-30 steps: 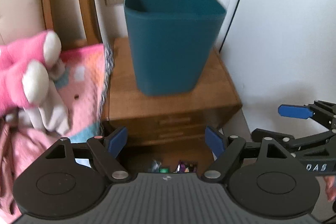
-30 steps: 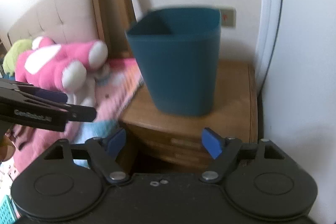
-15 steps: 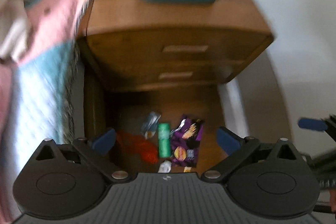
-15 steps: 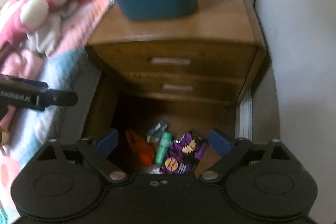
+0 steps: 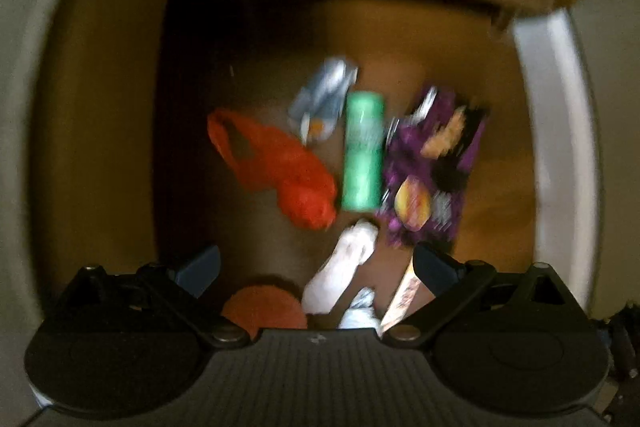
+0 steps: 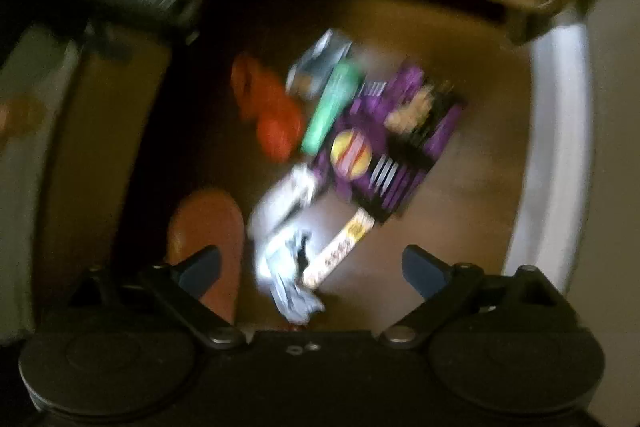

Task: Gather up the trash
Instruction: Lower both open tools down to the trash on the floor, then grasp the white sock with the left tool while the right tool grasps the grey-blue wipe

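Both the left hand-held gripper (image 5: 316,265) and the right hand-held gripper (image 6: 312,263), its jaws closing, gaped empty above floor (image 5: 496,187) litter: purple packet (image 5: 432,163), green tube (image 5: 362,151).

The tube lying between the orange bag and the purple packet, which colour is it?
Green. The tube shows best in the left wrist view.

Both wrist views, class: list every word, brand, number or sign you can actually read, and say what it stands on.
None can be read.
Purple snack bag: round yellow-red logo, blurred.
Yellow-white wrapper strip: dark print, blurred.
Green tube: pale markings, blurred.
Silver wrapper: nothing legible.
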